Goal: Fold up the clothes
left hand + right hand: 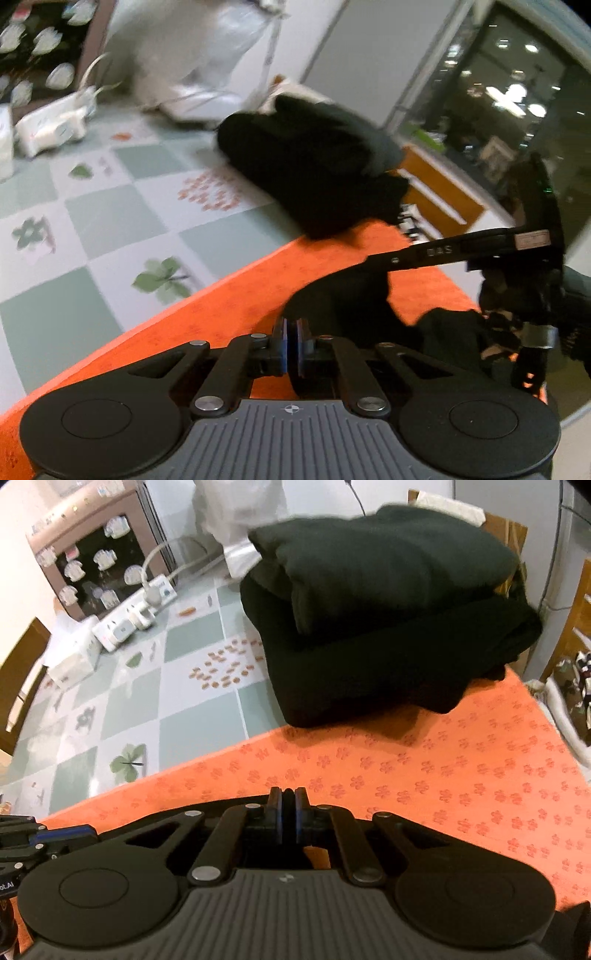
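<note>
Two folded dark garments [388,627], beyond hand-held gripper [289,812]

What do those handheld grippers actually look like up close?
Each gripper, left and right, is matte black: two round discs beside a ribbed grey plate with a small crosshair mark, angled link bars with silver rivets, and two narrow fingers faced with blue pads.

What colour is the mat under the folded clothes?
Orange mat with a small repeating flower print, clearest in the right wrist view.
</note>
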The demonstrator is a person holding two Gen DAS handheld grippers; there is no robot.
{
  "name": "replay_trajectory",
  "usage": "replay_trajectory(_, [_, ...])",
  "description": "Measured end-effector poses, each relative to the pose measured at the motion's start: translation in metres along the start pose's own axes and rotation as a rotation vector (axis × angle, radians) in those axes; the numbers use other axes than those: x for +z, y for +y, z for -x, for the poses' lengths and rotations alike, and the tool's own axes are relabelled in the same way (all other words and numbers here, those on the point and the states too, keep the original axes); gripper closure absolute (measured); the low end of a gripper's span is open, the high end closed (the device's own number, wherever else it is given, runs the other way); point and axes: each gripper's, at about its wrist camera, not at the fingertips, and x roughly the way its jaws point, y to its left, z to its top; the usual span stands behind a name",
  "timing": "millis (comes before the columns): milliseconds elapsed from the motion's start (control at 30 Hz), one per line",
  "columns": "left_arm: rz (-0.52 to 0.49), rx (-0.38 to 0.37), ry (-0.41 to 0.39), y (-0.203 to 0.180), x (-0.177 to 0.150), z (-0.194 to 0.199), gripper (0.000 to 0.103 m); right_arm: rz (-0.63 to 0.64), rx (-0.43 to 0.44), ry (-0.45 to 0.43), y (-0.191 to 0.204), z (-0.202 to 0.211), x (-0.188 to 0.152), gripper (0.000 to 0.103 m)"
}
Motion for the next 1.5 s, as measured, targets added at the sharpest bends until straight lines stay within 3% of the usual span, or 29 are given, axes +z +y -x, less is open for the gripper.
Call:
replay_trajectory(167, [-0.145,-0.114,-0.026,-0.033,-0.007,0.024,0.096,0.001,0.028,-0.059,0.0,0.047,-0.014,0.096])
replay_trajectory(367, [-0.343,-0.284,0.008,-0.069,-0.036,0.045,0.096,-0.032,0.037,-0.083,-0.014,0.086,-0.054,0.096])
replay_trajectory(567, [-0.47,-0.397,0.115,-0.087,-0.065,0.045,0.096,-0.073,0.039,-0.098,-0.03,0.121,-0.1,0.095])
replay_trajectory(733, [-0.584,-0.459,0.209,-0.097,-0.088,0.03,0.096,-0.116,-0.001,-0.036,-0.04,0.124,-0.142,0.095])
replay_trajectory(933, [-0.62,-0.512,0.296,-0.101,-0.101,0.022,0.093,-0.17,-0.107,0.006,-0.042,0.121,-0.178,0.091])
replay_trajectory(1233, [-0.659,-0.587,0.416,-0.106,-0.117,0.013,0.084,-0.197,-0.272,-0.05,-0.014,0.157,-0.188,0.082])
replay_trajectory(1333, [-0.629,-0.58,0.394,-0.102,-0.111,0.018,0.078,-0.193,-0.268,-0.099,0.001,0.164,-0.186,0.079])
replay_trajectory(1500, [-0.563,-0.53,0.374,-0.097,-0.101,0.025,0.073,-0.123,-0.206,-0.074,0.025,0.145,-0.186,0.078])
